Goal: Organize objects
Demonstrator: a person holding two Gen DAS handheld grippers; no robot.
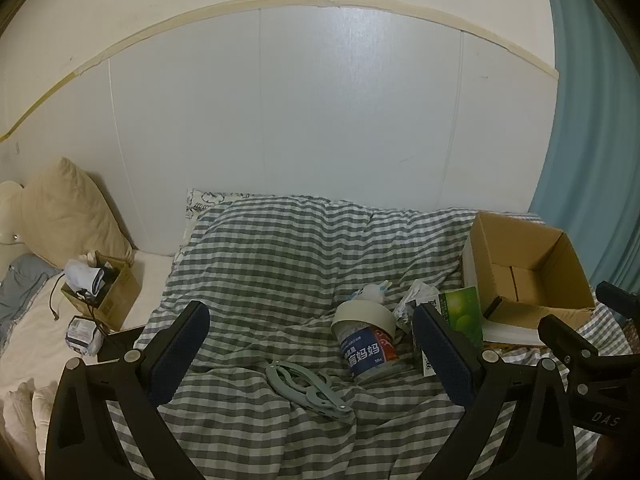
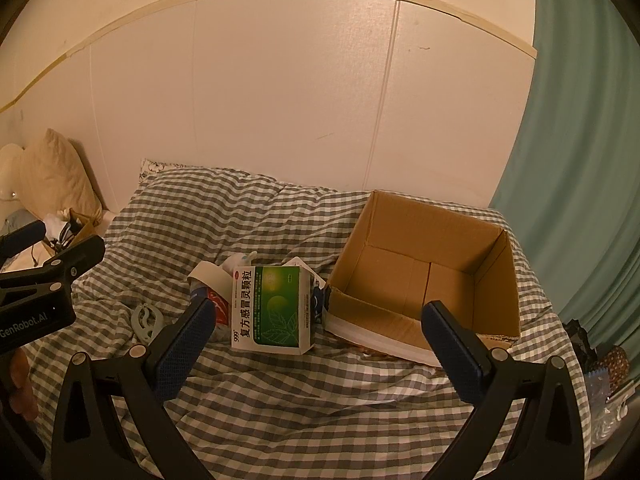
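An open, empty cardboard box lies on the checked quilt at the right; it also shows in the left wrist view. Left of it stands a green and white medicine box, also in the left wrist view. A clear jar with a blue label lies on its side with a tape roll against it. A grey folding hanger lies in front. My left gripper is open above the hanger and jar. My right gripper is open and empty, just before the medicine box.
A small cardboard box of clutter and a tissue pack sit at the left by a beige pillow. A white panelled wall is behind the bed. A teal curtain hangs at the right. Crumpled wrappers lie behind the jar.
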